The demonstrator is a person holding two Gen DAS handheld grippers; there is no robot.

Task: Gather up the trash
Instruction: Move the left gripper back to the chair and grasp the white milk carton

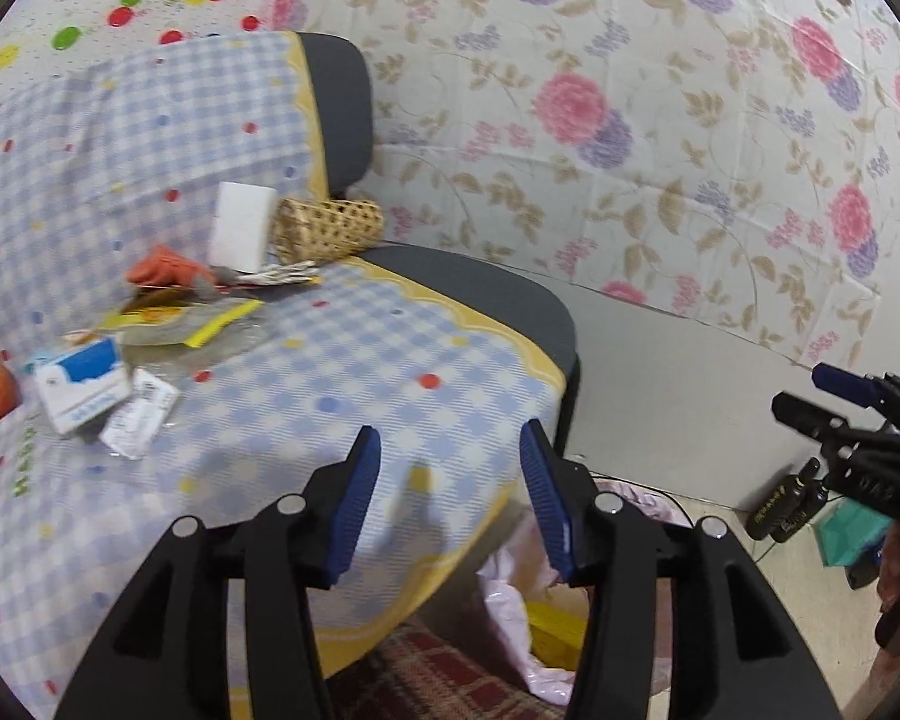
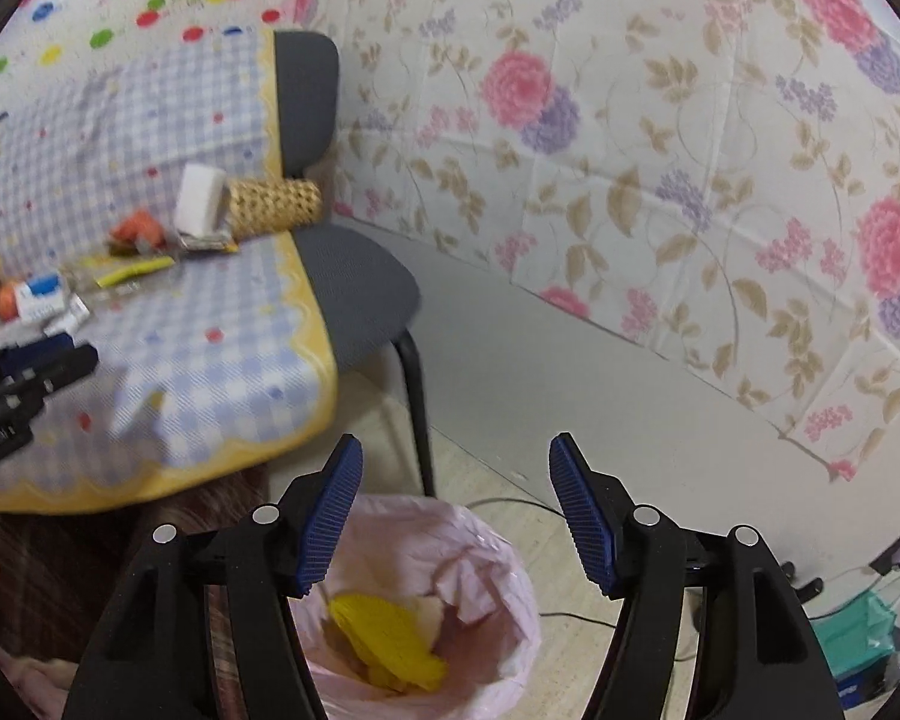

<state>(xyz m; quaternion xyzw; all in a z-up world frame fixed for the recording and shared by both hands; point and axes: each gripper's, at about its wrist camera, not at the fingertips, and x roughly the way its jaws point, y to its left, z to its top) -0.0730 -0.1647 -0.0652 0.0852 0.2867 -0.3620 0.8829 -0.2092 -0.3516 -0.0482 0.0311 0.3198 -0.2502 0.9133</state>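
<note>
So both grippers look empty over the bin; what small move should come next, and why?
Probably swing the left gripper back toward the litter on the chair, likely the blue-and-white carton. Its fingers stand apart with nothing between them, a yellow wrapper already lies in the pink-lined bin, and trash remains on the checked cloth.

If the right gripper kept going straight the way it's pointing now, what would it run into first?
Most likely bare floor just beyond the pink-lined trash bin. The open right gripper is empty and aims over the bin's far rim, right of the chair leg. Depth is uncertain.
</note>
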